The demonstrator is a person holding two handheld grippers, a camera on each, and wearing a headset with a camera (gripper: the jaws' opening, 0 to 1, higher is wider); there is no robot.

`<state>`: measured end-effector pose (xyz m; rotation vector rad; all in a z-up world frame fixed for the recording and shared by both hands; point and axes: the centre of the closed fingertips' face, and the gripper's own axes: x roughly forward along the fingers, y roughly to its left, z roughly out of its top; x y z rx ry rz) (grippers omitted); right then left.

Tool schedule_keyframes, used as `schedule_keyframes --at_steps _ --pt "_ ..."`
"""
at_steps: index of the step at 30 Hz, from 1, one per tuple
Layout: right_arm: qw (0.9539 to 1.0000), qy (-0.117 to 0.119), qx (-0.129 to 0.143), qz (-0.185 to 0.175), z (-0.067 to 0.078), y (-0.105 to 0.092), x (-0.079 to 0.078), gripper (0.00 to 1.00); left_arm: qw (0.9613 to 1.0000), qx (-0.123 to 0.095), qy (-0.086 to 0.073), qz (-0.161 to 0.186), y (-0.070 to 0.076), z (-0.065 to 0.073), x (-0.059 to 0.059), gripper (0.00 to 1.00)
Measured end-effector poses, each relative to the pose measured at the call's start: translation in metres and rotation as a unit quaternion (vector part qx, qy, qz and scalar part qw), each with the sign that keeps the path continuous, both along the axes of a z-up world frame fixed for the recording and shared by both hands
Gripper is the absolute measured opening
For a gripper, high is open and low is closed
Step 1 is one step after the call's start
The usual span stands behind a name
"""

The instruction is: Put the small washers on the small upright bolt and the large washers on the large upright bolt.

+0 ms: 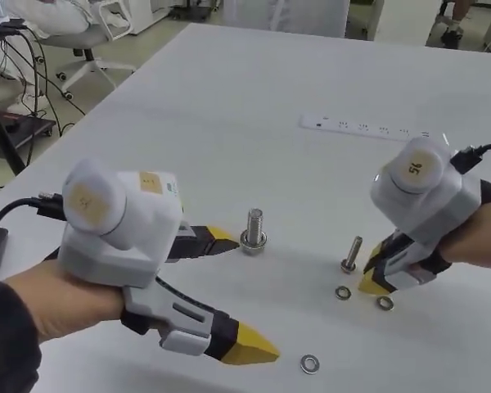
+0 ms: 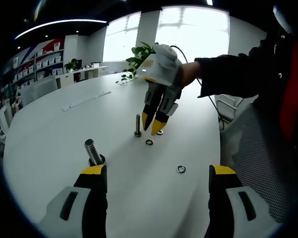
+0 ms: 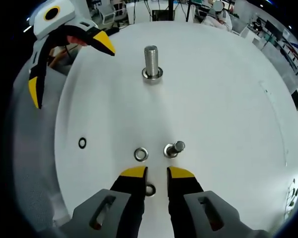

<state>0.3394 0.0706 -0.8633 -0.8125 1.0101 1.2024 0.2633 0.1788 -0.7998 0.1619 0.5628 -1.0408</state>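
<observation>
Hovering at the near left, the left hand-held gripper (image 1: 240,293) has its jaws spread wide, holding nothing, just beside the large bolt (image 1: 254,229) upright on the bench (image 1: 229,123). The right hand-held gripper (image 1: 376,282) points down, jaws narrowly apart and empty, just right of the small bolt (image 1: 352,255). 3 washers (image 1: 343,292) lie flat: 1 by the small bolt, 1 at the right tips, 1 nearer.

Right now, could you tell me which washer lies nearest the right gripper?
The washer just beneath the right gripper; the other two lie farther off.
</observation>
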Motion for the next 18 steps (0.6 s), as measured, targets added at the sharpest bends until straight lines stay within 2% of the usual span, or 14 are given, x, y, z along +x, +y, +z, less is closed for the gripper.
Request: schedule_keyframes --at_steps 8,18 --pt "0.9997 0.014 0.019 0.004 0.000 0.012 -0.017 0.17 1.0000 0.000 -0.003 -0.002 -0.001 0.002 0.000 0.84" --pt "0.9998 0.012 0.017 0.008 -0.005 0.019 -0.016 0.17 1.0000 0.000 -0.006 -0.001 0.000 0.003 0.001 0.84"
